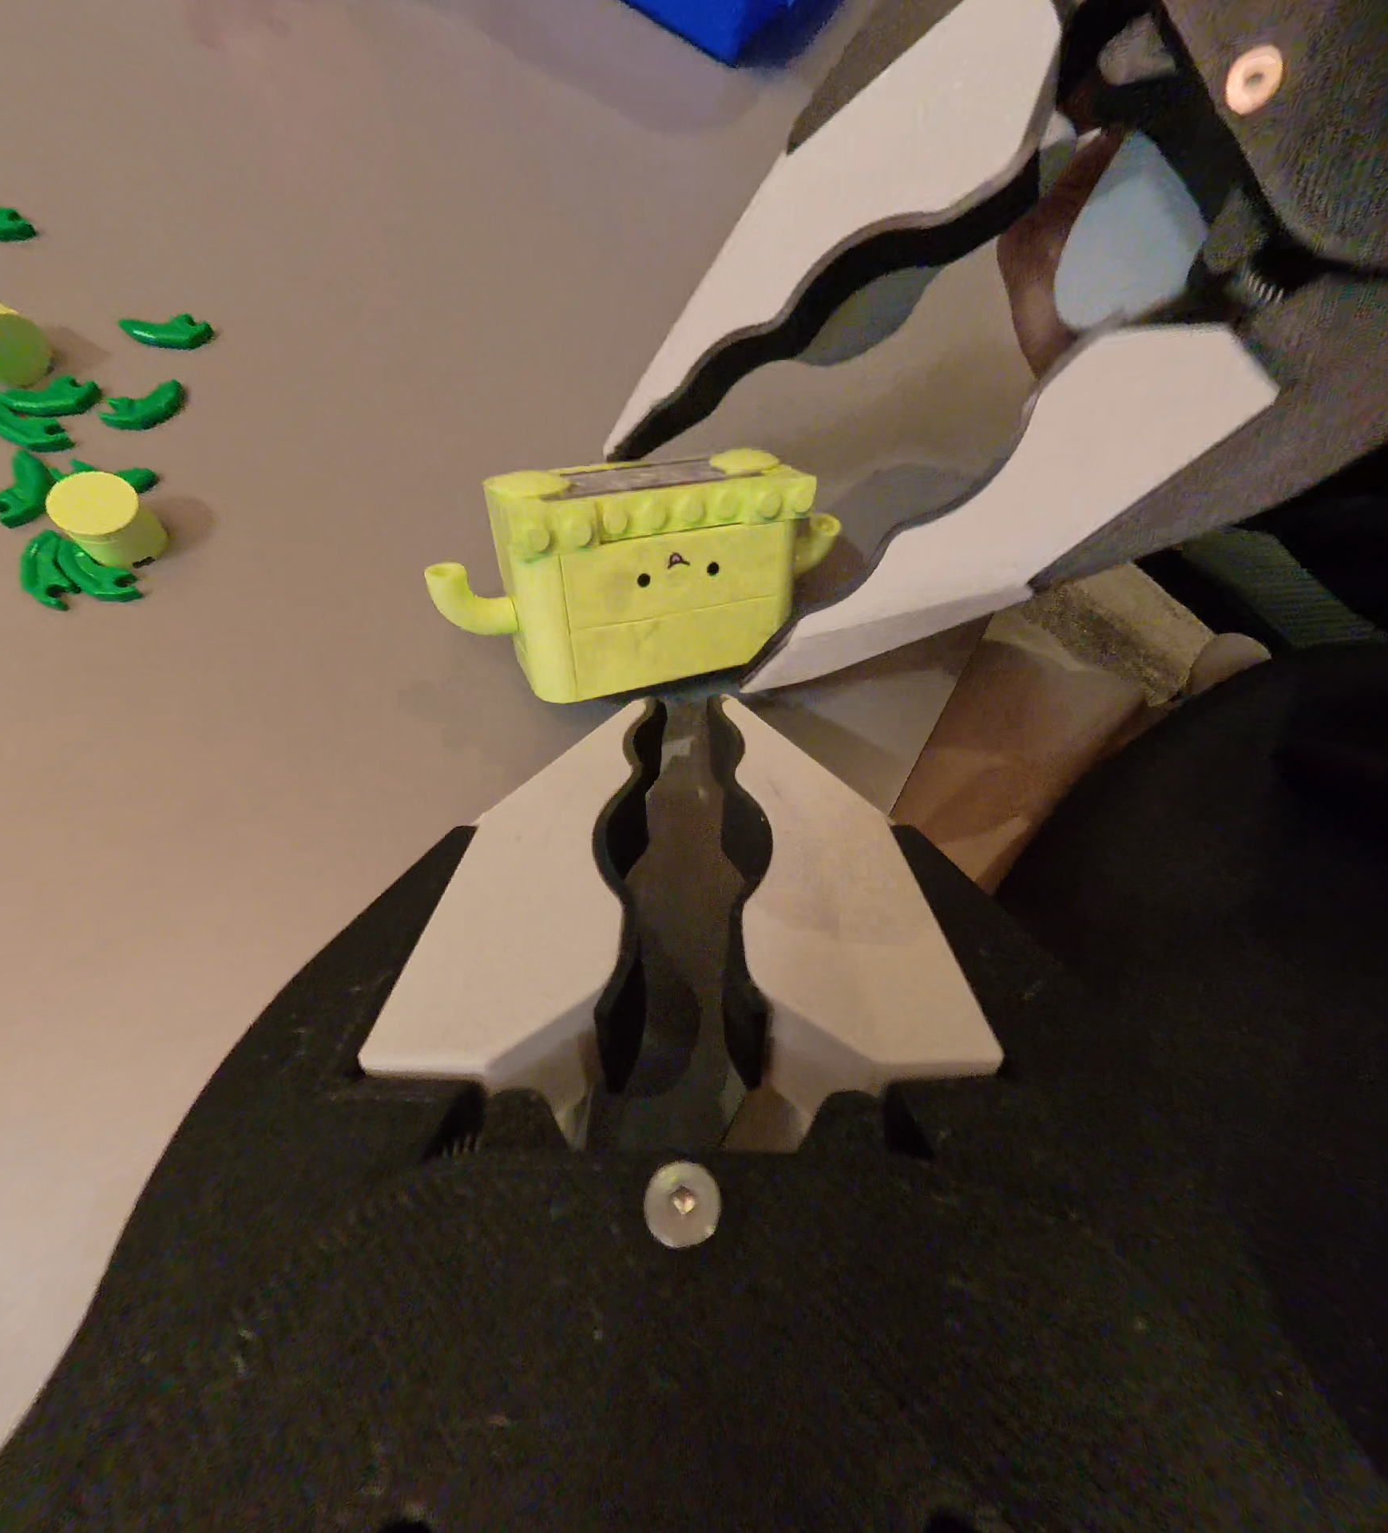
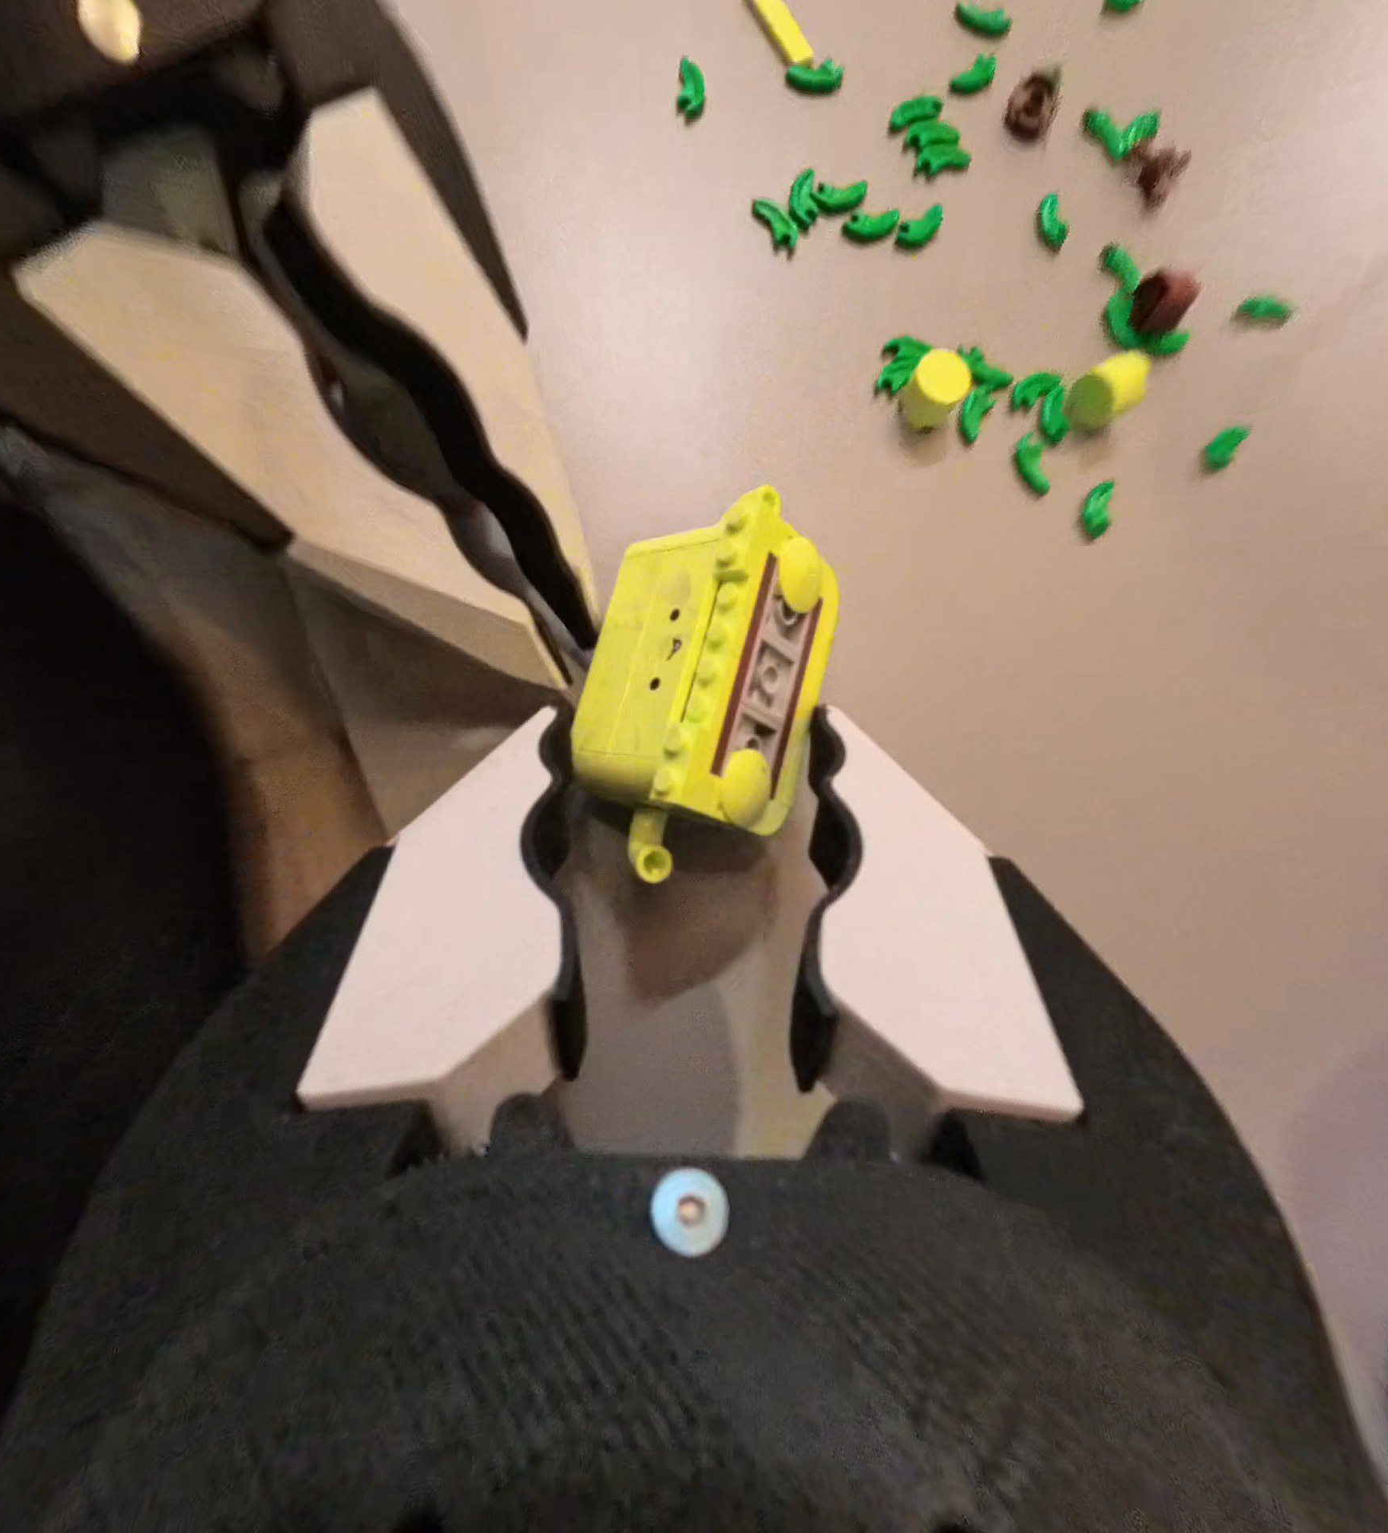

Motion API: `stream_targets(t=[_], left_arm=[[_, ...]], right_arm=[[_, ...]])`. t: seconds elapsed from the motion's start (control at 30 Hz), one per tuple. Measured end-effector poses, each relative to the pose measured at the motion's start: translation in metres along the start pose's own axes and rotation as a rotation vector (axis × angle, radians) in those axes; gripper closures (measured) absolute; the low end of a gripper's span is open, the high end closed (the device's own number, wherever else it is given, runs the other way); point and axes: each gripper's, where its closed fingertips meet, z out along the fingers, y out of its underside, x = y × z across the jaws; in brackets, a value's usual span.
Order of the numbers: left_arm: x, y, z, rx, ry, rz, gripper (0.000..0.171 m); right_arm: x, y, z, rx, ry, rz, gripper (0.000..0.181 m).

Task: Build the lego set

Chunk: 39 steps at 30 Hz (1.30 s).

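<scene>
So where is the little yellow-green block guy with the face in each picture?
Left wrist view: the lime block figure sits at centre, upright, face toward the camera, just beyond the left gripper tips.
Right wrist view: the same figure is at centre, lying sideways in the picture, between the right gripper tips.
Shared landmark: the two lime cylinders among green leaf pieces.

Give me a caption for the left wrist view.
Both grippers hold a lime lego body above the table.

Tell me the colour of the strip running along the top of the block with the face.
Grey, edged in brown, on the lime-yellow block; clearest in the right wrist view.
</scene>
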Motion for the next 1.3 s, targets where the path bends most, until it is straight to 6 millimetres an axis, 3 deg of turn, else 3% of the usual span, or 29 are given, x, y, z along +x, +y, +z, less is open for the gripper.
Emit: stream_targets(t=[0.07, 0.17, 0.27, 0.37, 0.43, 0.6, 0.77, 0.93, 1.3], left_arm=[[-0.002, -0.004, -0.004, 0.018, 0.009, -0.016, 0.163], [-0.012, -0.008, -0.010, 0.048, -0.008, -0.044, 0.161], [-0.023, -0.013, -0.014, 0.084, -0.050, -0.054, 0.152], [-0.030, -0.018, -0.013, 0.128, -0.106, -0.026, 0.133], [-0.026, -0.019, -0.009, 0.112, -0.111, 0.008, 0.126], [-0.028, -0.027, -0.004, 0.124, -0.171, 0.031, 0.134], [-0.022, -0.024, 0.006, 0.080, -0.098, 0.002, 0.139], [-0.022, -0.032, 0.006, 0.122, -0.056, -0.060, 0.137], [-0.029, -0.034, 0.003, 0.151, 0.010, -0.178, 0.157]], right_arm=[[0.003, 0.000, 0.001, -0.009, 0.064, -0.149, 0.125], [0.005, -0.001, 0.002, 0.013, 0.075, -0.233, 0.125], [0.014, 0.003, 0.001, 0.015, 0.082, -0.242, 0.124], [0.015, 0.003, 0.000, 0.037, 0.047, -0.204, 0.125], [0.015, 0.003, 0.000, 0.055, 0.024, -0.173, 0.125], [0.016, 0.005, -0.001, 0.080, -0.034, -0.109, 0.124], [0.016, 0.005, -0.001, 0.086, -0.050, -0.099, 0.124], [0.016, 0.005, -0.001, 0.093, -0.040, -0.098, 0.124], [0.018, 0.006, -0.001, 0.089, -0.029, -0.101, 0.124]])
